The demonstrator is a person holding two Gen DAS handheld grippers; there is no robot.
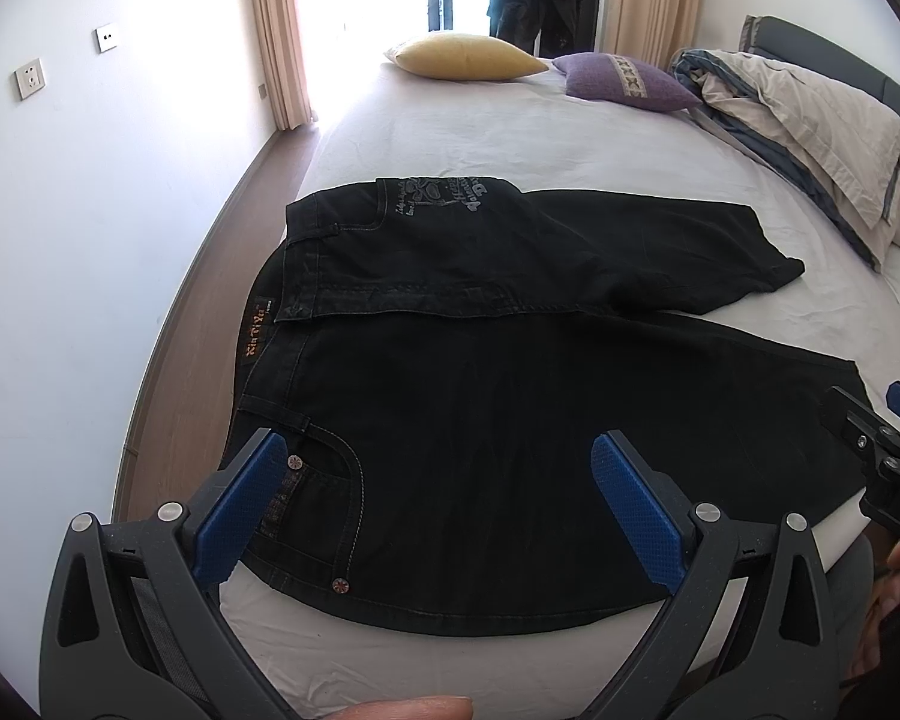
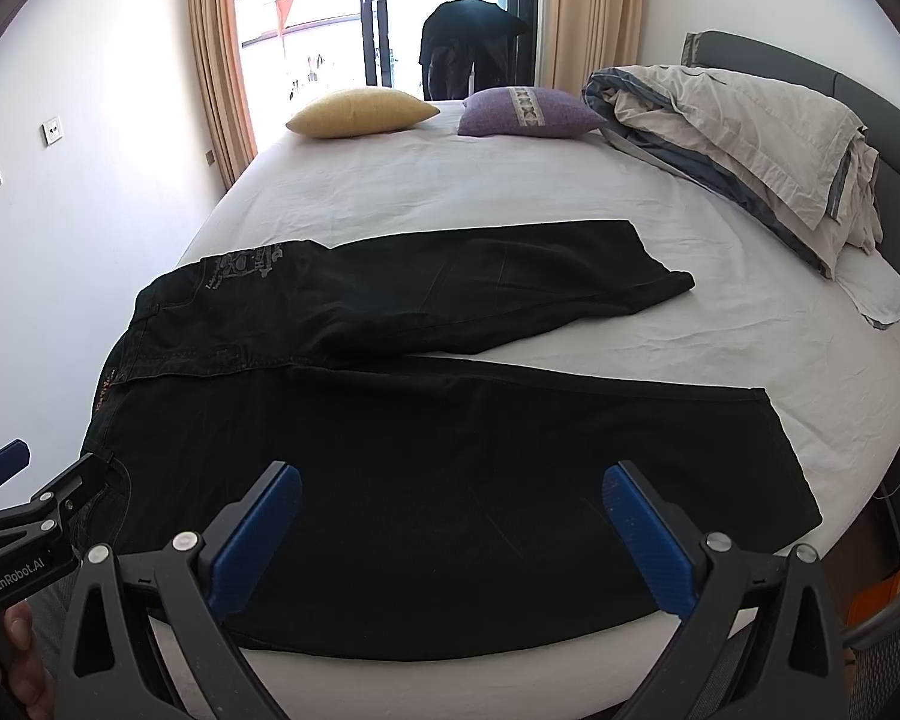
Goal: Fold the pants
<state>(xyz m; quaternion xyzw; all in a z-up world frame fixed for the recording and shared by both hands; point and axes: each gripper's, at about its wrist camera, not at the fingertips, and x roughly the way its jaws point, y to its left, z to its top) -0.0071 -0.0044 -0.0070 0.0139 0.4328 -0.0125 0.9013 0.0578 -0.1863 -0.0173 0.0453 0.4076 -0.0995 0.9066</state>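
With both the left hand-held gripper (image 1: pixel 438 498) and right hand-held gripper (image 2: pixel 450 531) released above the black denim pants (image 1: pixel 510 408) spread on the white-sheeted bed (image 1: pixel 510 138), pinching a single layer would likely skew the fold.

The right claw (image 1: pixel 870 414) is cut off by the left-wrist picture's edge.

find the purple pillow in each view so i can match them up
Left wrist view: the purple pillow lies upper right of centre, at the far end of the bed.
Right wrist view: the purple pillow lies upper centre, again at the far end of the bed.
Shared landmark: the yellow pillow lies just to its left in both views.
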